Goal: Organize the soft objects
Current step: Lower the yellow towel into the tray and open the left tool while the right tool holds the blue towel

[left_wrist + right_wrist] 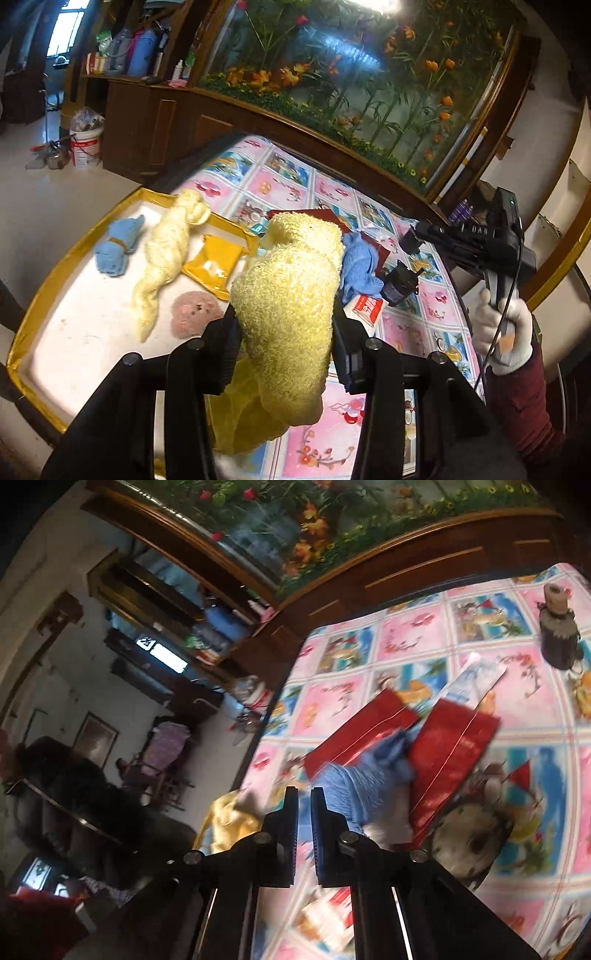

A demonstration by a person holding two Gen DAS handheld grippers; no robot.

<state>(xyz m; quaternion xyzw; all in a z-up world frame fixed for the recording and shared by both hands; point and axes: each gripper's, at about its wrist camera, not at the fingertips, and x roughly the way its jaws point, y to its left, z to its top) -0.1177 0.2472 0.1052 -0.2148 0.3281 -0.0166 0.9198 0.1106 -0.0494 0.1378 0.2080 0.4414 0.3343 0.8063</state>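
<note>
Left gripper (pixel 284 325) clamps a fuzzy yellow towel (pixel 288 295) above the floral tablecloth (pixel 424 325), beside a gold-rimmed tray (pixel 33 306) holding a blue roll (pixel 114 247). Wooden cabinet (pixel 155 125) behind. Right gripper (pixel 304 801) nearly closed, empty, near a blue cloth (pixel 362 779).

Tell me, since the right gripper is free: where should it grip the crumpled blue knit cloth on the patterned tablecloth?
Probably the raised bunched middle of the blue knit cloth, coming from above and straddling its ridge. It lies between two red packets, so a low sideways approach risks catching them. The right gripper looks nearly closed, so open it first.
</note>
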